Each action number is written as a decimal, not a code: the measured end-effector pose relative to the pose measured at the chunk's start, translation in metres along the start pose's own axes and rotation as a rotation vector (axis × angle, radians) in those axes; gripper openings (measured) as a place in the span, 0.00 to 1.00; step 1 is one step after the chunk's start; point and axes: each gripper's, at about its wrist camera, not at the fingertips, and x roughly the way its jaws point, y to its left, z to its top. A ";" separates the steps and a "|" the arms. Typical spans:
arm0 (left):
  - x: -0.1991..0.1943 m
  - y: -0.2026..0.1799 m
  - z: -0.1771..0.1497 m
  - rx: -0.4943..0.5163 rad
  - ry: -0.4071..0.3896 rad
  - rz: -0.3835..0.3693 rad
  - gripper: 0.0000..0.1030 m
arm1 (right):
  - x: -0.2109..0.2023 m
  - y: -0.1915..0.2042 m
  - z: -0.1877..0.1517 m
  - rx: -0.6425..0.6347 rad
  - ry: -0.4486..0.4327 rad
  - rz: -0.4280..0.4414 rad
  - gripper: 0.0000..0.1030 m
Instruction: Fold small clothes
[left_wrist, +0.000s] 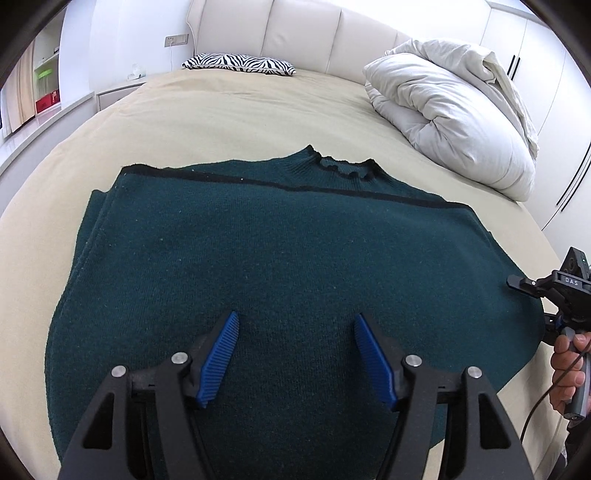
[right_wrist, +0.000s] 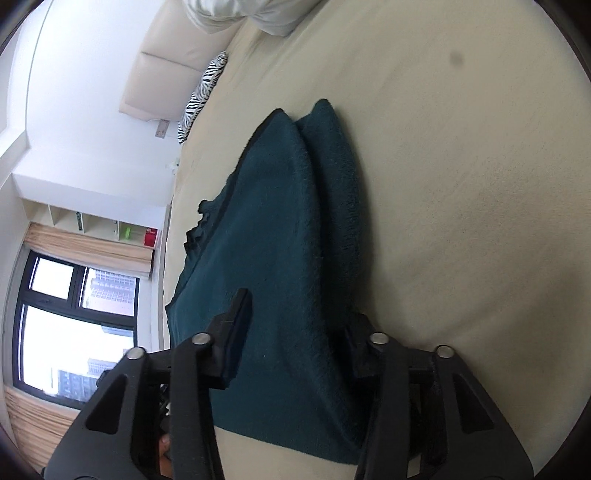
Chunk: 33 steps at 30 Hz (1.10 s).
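Note:
A dark teal knit sweater (left_wrist: 277, 251) lies flat on the beige bed (left_wrist: 221, 122), collar toward the headboard and both sides folded in. My left gripper (left_wrist: 295, 321) hovers open over the sweater's lower middle, with nothing between its blue pads (left_wrist: 221, 354). My right gripper (right_wrist: 299, 317) is rolled on its side at the sweater's (right_wrist: 280, 221) right edge, one finger above the cloth and one below. The fabric fills the gap from finger to finger. The left wrist view shows the right gripper (left_wrist: 517, 281) at the sweater's right edge, held by a hand (left_wrist: 565, 369).
A bunched white duvet (left_wrist: 450, 110) sits at the bed's far right. A zebra-print pillow (left_wrist: 240, 63) lies by the padded headboard. Bare sheet surrounds the sweater. A window (right_wrist: 74, 325) and shelves (right_wrist: 99, 225) are beyond the bed's left side.

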 end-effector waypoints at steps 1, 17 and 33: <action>0.000 0.001 0.000 -0.001 0.000 -0.002 0.66 | 0.001 0.000 0.000 0.003 0.004 -0.003 0.31; 0.002 0.006 -0.001 -0.015 -0.005 -0.038 0.66 | 0.005 0.015 -0.007 -0.061 -0.019 -0.091 0.15; 0.002 0.015 -0.002 -0.043 -0.013 -0.099 0.65 | 0.012 0.007 -0.003 0.020 0.036 -0.071 0.18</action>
